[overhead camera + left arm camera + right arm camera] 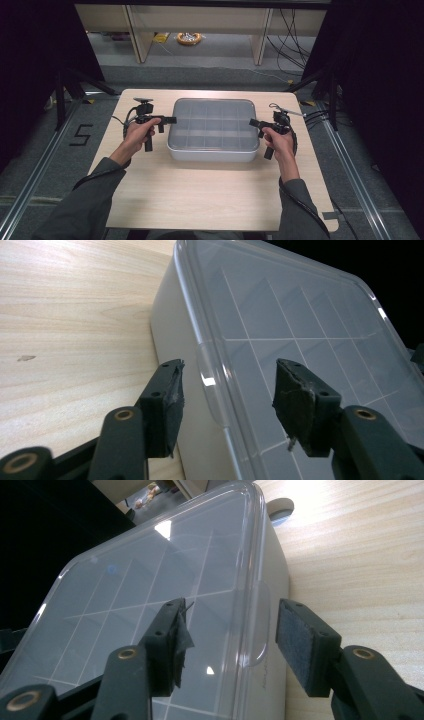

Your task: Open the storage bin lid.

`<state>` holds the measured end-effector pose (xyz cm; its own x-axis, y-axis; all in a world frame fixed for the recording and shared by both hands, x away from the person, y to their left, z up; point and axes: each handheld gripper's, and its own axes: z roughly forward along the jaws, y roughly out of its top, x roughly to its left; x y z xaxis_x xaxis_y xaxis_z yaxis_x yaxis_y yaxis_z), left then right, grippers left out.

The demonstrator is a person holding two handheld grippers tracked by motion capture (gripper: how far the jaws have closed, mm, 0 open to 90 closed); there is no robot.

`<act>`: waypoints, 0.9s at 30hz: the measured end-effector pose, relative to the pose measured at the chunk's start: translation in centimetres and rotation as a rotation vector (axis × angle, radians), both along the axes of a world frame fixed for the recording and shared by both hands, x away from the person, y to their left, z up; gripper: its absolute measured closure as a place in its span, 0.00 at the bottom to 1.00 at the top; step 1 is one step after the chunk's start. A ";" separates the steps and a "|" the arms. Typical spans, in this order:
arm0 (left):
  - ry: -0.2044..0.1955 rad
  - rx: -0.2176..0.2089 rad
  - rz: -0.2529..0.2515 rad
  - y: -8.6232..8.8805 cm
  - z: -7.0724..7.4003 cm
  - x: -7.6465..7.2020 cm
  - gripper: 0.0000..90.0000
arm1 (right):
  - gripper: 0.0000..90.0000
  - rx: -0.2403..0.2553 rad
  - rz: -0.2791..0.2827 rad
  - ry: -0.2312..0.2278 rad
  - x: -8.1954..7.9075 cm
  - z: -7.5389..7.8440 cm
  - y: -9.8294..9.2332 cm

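Observation:
A white compartment box [212, 150] with a clear lid [214, 120] stands in the middle of the wooden table. My left gripper [171, 120] is at the box's left end and my right gripper [253, 122] at its right end. In the left gripper view the jaws [227, 377] stand apart astride the lid's rim, with its small tab [211, 390] between the pads and untouched. The right gripper view has the same picture: open jaws [230, 617] straddle the lid's edge tab [257, 635], one pad over the lid, one outside the wall [272, 580].
The table [200, 200] has bare wood in front of the box and narrow strips beside it. Behind it are wooden shelving legs [137, 35], a yellow roll [189, 38] and loose cables [295, 45] on the floor. Dark stands flank both sides.

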<state>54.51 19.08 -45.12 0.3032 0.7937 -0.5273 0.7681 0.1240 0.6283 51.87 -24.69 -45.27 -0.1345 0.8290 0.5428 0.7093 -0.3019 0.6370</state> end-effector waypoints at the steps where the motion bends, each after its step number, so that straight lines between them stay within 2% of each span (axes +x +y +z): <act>1: 0.001 0.005 -0.009 -0.3 0.0 0.1 0.52 | 0.53 -0.019 0.017 -0.011 0.1 -0.1 -0.2; 3: -0.001 0.008 -0.010 -0.4 0.0 0.1 0.53 | 0.54 -0.012 0.030 -0.014 0.2 -0.2 -0.2; 4: 0.000 0.011 -0.011 -0.6 0.0 0.1 0.54 | 0.54 0.042 -0.011 0.049 0.0 0.2 0.3; 5: 0.002 0.019 -0.014 -0.7 -0.1 0.2 0.55 | 0.55 0.020 -0.004 0.030 0.1 0.0 0.2; 6: 0.003 0.023 -0.015 -0.8 -0.2 0.2 0.56 | 0.56 0.023 0.001 0.022 0.1 0.0 0.2; 8: 0.001 0.032 -0.012 -0.9 -0.3 0.2 0.58 | 0.59 0.040 -0.003 0.036 0.0 0.0 0.4; 9: 0.001 0.032 -0.012 -0.9 -0.3 0.2 0.59 | 0.61 -0.008 0.008 -0.009 0.2 -0.3 0.1; 10: 0.004 0.034 -0.012 -0.8 -0.2 0.2 0.59 | 0.61 -0.008 0.008 -0.009 0.2 -0.3 0.1; 11: 0.001 0.038 -0.013 -0.8 -0.2 0.2 0.59 | 0.63 0.032 -0.015 0.020 0.0 -0.1 0.4; 12: -0.002 0.040 -0.009 -0.8 -0.2 0.1 0.60 | 0.64 0.035 -0.024 0.019 -0.2 0.0 0.4; 13: -0.004 0.037 -0.007 -0.8 -0.2 0.1 0.62 | 0.66 0.030 -0.036 0.011 -0.2 -0.1 0.4; 14: -0.004 0.029 0.000 -0.7 0.0 0.0 0.63 | 0.67 0.004 -0.023 -0.029 -0.1 -0.4 0.2; 15: -0.004 0.029 0.000 -0.7 0.0 0.0 0.64 | 0.68 0.062 -0.061 0.008 -0.4 0.0 0.5; 16: -0.012 0.029 0.004 -0.7 0.1 0.0 0.64 | 0.69 0.045 -0.059 -0.015 -0.5 0.0 0.4; 18: -0.024 0.030 0.009 -0.8 0.4 -0.1 0.66 | 0.70 0.046 -0.063 -0.028 -0.7 0.3 0.3; 21: -0.033 0.047 0.012 -1.0 0.8 -0.4 0.66 | 0.72 0.045 -0.081 -0.030 -0.9 0.6 0.4; 22: -0.039 0.056 0.014 -1.1 0.8 -0.5 0.67 | 0.74 0.067 -0.085 -0.057 -1.0 1.0 0.3; 25: -0.045 0.040 0.026 -0.8 1.1 -0.7 0.69 | 0.74 0.040 -0.066 -0.081 -1.2 1.4 0.2; 26: -0.051 0.034 0.028 -0.7 1.3 -0.8 0.70 | 0.74 0.060 -0.081 -0.067 -1.3 1.7 0.4; 27: -0.057 0.036 0.032 -0.7 1.4 -0.9 0.71 | 0.74 0.055 -0.066 -0.078 -1.4 1.9 0.3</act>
<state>53.65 18.37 -43.70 0.3058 0.8217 -0.4809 0.7271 0.1245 0.6751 50.48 -24.34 -43.39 -0.1240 0.8068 0.5776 0.6355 -0.3825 0.6707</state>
